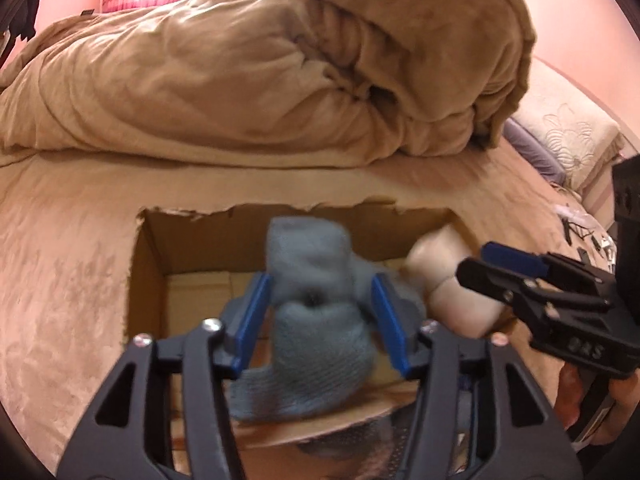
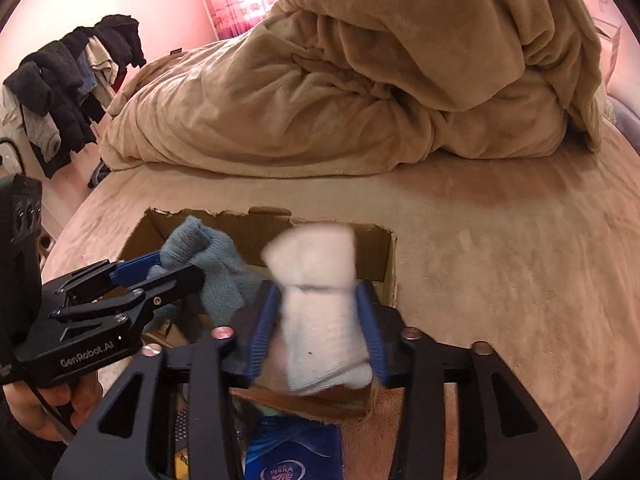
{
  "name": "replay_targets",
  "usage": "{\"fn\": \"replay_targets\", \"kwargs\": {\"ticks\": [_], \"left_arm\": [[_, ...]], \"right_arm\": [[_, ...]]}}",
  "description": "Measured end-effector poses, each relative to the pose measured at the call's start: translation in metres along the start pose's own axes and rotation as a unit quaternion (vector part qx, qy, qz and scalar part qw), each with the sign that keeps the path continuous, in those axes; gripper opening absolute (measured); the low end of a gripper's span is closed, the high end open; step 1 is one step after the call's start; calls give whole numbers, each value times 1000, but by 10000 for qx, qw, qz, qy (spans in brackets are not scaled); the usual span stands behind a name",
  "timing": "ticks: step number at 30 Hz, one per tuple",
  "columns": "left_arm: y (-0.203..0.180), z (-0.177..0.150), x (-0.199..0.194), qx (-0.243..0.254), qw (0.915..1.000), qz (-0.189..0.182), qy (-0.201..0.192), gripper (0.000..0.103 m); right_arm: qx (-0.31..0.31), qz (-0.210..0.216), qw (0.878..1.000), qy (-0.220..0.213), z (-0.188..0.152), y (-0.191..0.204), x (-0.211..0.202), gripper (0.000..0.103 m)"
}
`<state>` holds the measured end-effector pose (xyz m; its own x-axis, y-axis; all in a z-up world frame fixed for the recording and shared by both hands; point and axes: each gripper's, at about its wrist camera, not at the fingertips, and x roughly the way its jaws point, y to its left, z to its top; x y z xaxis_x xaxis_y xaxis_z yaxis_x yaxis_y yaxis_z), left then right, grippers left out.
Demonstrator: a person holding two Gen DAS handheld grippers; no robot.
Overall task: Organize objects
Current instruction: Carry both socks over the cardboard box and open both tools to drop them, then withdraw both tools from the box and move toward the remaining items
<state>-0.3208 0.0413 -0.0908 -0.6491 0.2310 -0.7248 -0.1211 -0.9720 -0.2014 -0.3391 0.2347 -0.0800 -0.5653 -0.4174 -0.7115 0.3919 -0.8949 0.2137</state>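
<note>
My left gripper (image 1: 320, 312) is shut on a grey-blue sock bundle (image 1: 316, 320) and holds it over an open cardboard box (image 1: 148, 264) on the bed. My right gripper (image 2: 318, 320) is shut on a white sock bundle (image 2: 320, 320) over the same box (image 2: 384, 256). In the left wrist view the right gripper (image 1: 476, 264) and its white sock (image 1: 440, 280) show at the right. In the right wrist view the left gripper (image 2: 176, 266) with the grey-blue sock (image 2: 208, 260) shows at the left.
A tan duvet (image 1: 280, 72) is heaped at the back of the bed. A blue tissue pack (image 2: 292, 456) lies near the box's front. Dark clothes (image 2: 68, 92) hang at the left. A pillow (image 1: 568, 140) and small clutter (image 1: 584, 232) lie at the right.
</note>
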Motion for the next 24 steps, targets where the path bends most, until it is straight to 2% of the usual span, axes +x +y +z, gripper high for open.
{"fn": "replay_targets", "kwargs": {"ticks": [1,6,10,13,15,20,24], "left_arm": [[1,0,-2,-59,10000,9,-20,58],[2,2,-23,-186,9997,26,-181,81],[-2,-1,-43,-185,9997,-50,-159,81],[-6,-5,-67,-163,9996,102,-215,81],[-9,-9,-88,-86,9994,204,-266,81],[-16,-20,-150,-69,9979,368,-536,81],[-24,-30,-192,23,9974,300,-658,81]], "right_arm": [[-19,-3,10000,8,0,1,0,74],[-14,-199,9998,7,4,6,-14,84],[3,-332,9994,-22,8,11,-36,85],[-11,-478,9988,-116,4,13,-59,85],[-3,-616,9980,-100,1,16,-72,85],[150,-636,9975,-278,-11,25,-122,85],[90,-601,9968,-518,-19,44,-168,85]]}}
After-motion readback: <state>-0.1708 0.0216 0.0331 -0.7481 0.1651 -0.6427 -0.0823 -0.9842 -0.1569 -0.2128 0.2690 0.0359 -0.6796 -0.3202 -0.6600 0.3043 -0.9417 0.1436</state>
